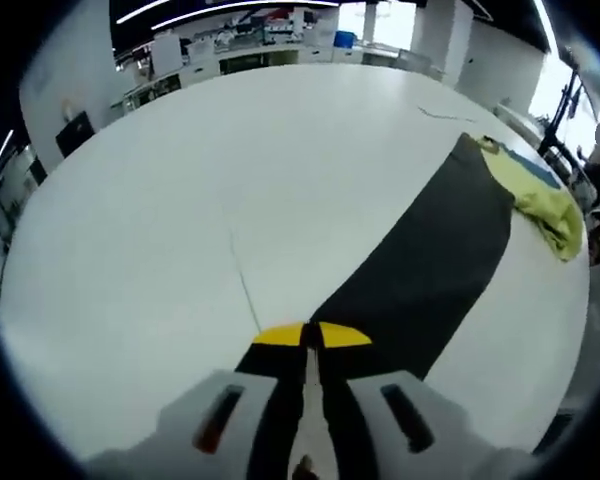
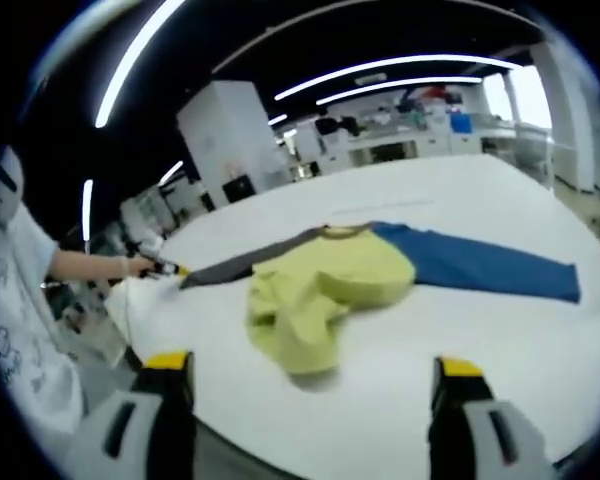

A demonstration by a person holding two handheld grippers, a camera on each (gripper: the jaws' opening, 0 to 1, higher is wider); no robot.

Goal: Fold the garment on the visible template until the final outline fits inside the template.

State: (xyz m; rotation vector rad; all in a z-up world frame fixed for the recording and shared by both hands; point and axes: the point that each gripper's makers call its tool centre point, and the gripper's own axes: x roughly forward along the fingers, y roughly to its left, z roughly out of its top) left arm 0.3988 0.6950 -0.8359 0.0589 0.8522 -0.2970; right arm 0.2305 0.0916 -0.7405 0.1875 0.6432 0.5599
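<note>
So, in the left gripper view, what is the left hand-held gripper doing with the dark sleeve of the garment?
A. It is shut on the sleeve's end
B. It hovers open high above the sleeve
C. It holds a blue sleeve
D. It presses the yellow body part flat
A: the left hand-held gripper has its yellow tips pressed together on the end of the dark sleeve, which stretches away toward the yellow body.

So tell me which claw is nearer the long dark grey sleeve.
Left. The left claw is shut on the long dark grey sleeve at its cuff; the right claw hangs open, short of the yellow body.
</note>
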